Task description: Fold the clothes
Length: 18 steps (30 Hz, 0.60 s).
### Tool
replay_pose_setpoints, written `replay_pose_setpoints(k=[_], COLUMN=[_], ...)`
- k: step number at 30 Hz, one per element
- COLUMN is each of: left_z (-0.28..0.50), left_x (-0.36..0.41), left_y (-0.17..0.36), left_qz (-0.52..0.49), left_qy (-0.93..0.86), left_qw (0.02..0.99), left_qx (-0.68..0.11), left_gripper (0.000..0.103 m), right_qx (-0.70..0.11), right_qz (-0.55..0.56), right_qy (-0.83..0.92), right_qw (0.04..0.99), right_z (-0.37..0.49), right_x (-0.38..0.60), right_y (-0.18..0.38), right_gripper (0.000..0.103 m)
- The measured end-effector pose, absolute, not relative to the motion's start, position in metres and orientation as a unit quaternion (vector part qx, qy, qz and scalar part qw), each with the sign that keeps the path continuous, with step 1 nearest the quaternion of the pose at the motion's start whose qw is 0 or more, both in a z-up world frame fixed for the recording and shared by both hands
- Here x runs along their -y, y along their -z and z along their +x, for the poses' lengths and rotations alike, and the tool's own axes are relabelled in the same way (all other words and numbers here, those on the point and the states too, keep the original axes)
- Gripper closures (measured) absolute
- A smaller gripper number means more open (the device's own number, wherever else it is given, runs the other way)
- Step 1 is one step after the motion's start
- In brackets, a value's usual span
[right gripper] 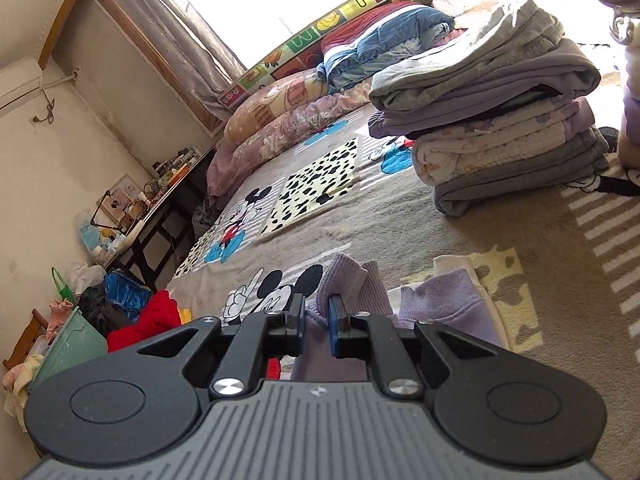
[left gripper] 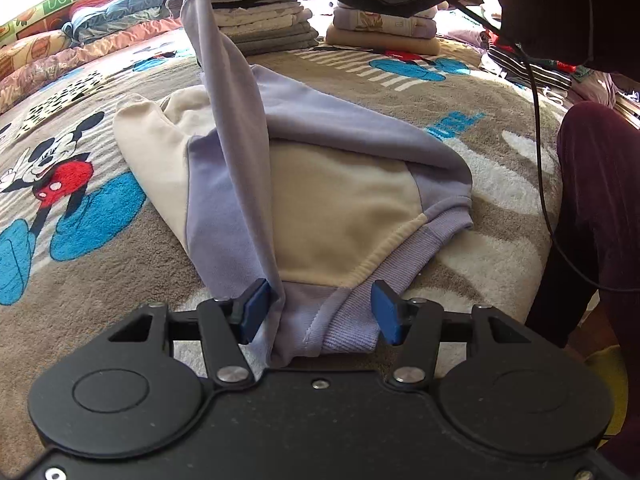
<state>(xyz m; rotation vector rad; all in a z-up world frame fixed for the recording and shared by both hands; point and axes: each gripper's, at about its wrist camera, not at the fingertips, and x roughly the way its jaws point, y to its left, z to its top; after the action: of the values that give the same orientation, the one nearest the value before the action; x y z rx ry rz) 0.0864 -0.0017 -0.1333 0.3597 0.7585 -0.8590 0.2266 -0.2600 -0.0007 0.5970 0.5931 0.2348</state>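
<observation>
1. a cartoon-mouse blanket (left gripper: pixel 100 264) covers the bed and serves as the landmark here; everything below lies on it or hangs over it.
2. a lilac and cream sweatshirt (left gripper: pixel 340 200) lies partly folded at the blanket's middle, its ribbed hem toward the near edge.
3. two stacks of folded clothes (right gripper: pixel 500 128) stand at the blanket's far side, well apart from the sweatshirt.
4. the sweatshirt's lilac sleeve (left gripper: pixel 236 120) rises from the blanket in a taut strip (lifted clear of the garment's body).
5. the left gripper (left gripper: pixel 318 312) sits low at the blanket's near edge, jaws parted around the bunched hem; whether its pads press the cloth cannot be told.
6. the right gripper (right gripper: pixel 316 322) is above the blanket, jaws clenched on the sleeve's ribbed cuff (right gripper: pixel 348 284).
</observation>
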Motion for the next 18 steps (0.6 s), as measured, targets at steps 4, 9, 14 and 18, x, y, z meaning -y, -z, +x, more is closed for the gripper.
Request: replay_pose_setpoints(k=[4, 9, 14, 18], left_z=[0.093, 0.102, 0.108, 0.111], left_x=[-0.005, -0.017, -0.024, -0.023], left_y=[0.132, 0.129, 0.128, 0.130], left_qz=[0.141, 0.095, 0.062, 0.059], left_qy=[0.406, 0.404, 0.407, 0.408], left_qw=[0.825, 0.826, 0.823, 0.819], left_qx=[-0.367, -0.381, -0.391, -0.398], left_gripper=[0.049, 0.048, 0.048, 0.049], right_qx=[-0.302, -0.323, -0.342, -0.360], right_qz=[0.251, 0.222, 0.202, 0.189], right_qy=[-0.120, -0.120, -0.108, -0.100], right_qw=[0.912, 0.912, 0.911, 0.908], right_z=[0.247, 0.269, 0.289, 0.302], right_x=[0.228, 0.199, 0.182, 0.175], right_y=[-0.005, 0.004, 0.016, 0.029], right_gripper=[0.089, 0.090, 0.089, 0.090])
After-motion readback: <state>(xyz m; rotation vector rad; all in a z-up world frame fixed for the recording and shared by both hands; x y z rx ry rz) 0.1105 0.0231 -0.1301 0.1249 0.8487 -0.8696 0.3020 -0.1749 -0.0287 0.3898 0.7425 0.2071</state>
